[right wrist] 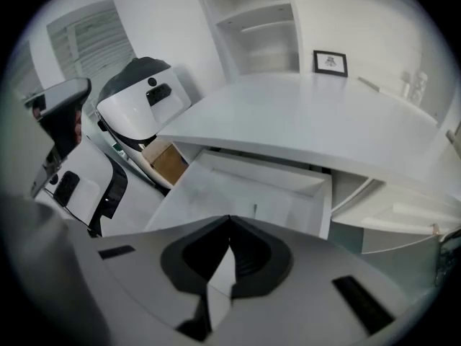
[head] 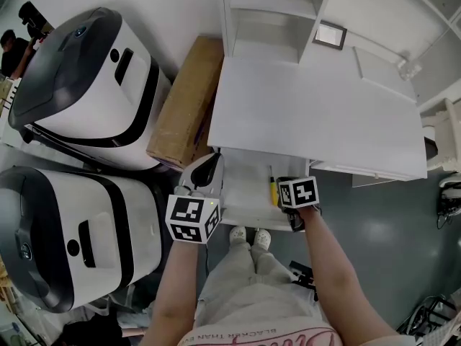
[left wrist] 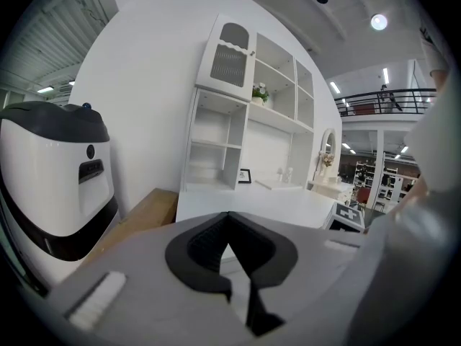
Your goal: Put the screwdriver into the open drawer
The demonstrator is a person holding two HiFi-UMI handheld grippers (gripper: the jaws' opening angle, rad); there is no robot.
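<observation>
The white drawer [head: 247,184] stands pulled out under the white desk top [head: 310,107]. The screwdriver [head: 273,190], with a yellow handle, lies inside it near the right side. In the right gripper view the screwdriver [right wrist: 253,209] shows as a thin shaft on the drawer [right wrist: 230,186] floor, just beyond my jaws. My right gripper [right wrist: 230,223] is shut with nothing between its jaws and hangs above the drawer's front right corner [head: 284,184]. My left gripper [head: 210,166] hovers at the drawer's left front corner. It points at the desk, shut and empty [left wrist: 229,218].
Two big white-and-black machines [head: 86,85] [head: 65,236] stand to the left, with a cardboard box [head: 189,99] between them and the desk. A shelf unit [head: 266,13] and a small picture frame [head: 330,34] sit at the desk's back. Grey floor [head: 382,236] lies to the right.
</observation>
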